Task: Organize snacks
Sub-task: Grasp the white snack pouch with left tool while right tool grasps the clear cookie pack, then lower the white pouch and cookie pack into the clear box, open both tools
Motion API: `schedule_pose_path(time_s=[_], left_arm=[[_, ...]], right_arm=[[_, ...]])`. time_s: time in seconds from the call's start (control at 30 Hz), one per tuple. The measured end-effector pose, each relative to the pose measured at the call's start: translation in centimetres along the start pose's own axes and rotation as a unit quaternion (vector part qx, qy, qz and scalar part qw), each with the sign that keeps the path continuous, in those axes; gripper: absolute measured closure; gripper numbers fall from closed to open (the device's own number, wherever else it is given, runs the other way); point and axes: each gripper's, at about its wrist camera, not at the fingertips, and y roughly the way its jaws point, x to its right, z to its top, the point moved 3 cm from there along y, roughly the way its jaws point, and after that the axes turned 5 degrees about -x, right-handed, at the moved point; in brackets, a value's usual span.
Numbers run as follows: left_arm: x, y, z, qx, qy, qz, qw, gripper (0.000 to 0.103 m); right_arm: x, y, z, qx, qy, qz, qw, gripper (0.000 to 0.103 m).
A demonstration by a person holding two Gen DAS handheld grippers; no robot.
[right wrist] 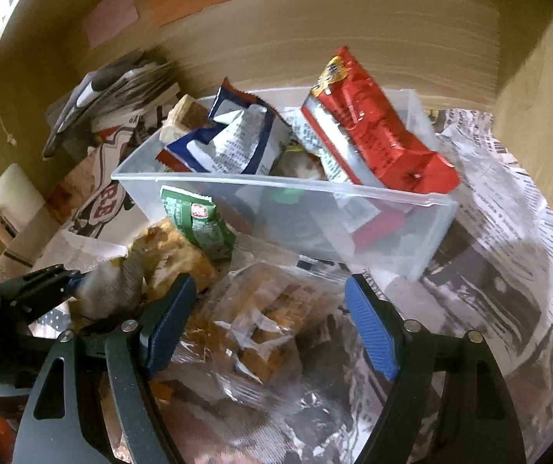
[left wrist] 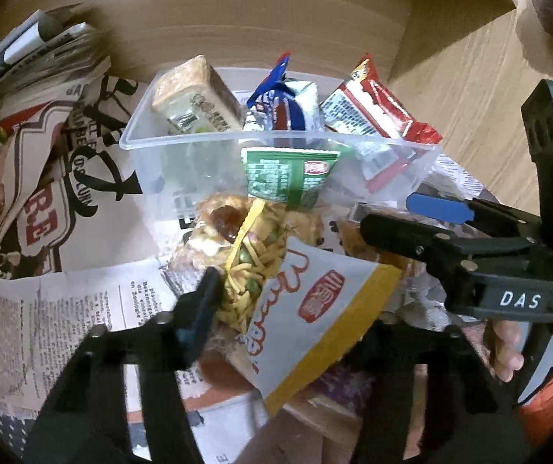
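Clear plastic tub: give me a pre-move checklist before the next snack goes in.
1. Left gripper holds the namkeen packet: cannot tell, one finger hidden.
2. Right gripper open around the clear biscuit bag: ok.
3. Clear plastic tub upright: ok.
4. Room in tub: not ok, red wrapper and blue wrapper stick out above the rim.
5. Green packet inside tub: cannot tell.
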Motion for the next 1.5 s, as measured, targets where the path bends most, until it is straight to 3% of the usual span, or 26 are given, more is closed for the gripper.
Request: schedule_pose_path(time_s=[0.13,0.23,0.53,0.73,1.0,1.5], left_arm=[[0.0,-0.1,-0.1,0.003,-0.001,-0.013,0.9999,0.073],[-0.3,-0.4,-0.1,0.004,-0.004,-0.019,0.9998,0.077],[-0.7,-2.7,0.2,0.028,-0.007,-0.037,0.9989,0.078],[-0.7,-3.7,0.5,0.040,-0.009,-0.039,0.9984,0.078],[-1.0,-4.5,1.2,0.051,-0.010,-0.042,0.9977,0.078],[-1.7,-5.8,5.5,0.082,-0.009,-0.032,0.9961,0.078]], right_arm=[[0.1,0.4,-0.2,-0.007,0.002,-0.002,1.000,0.026],[0.6,0.4,-0.5,-0.014,0.010,0.002,1.000,0.026],[1.5,-0.3,-1.4,-0.025,0.024,0.003,0.999,0.026],[0.4,1.3,-1.0,-0.036,0.012,0.009,0.999,0.046],[0.7,-0.2,-1.5,-0.013,0.009,-0.021,1.000,0.051],[0.7,-5.6,1.6,0.069,0.004,-0.004,0.998,0.051]])
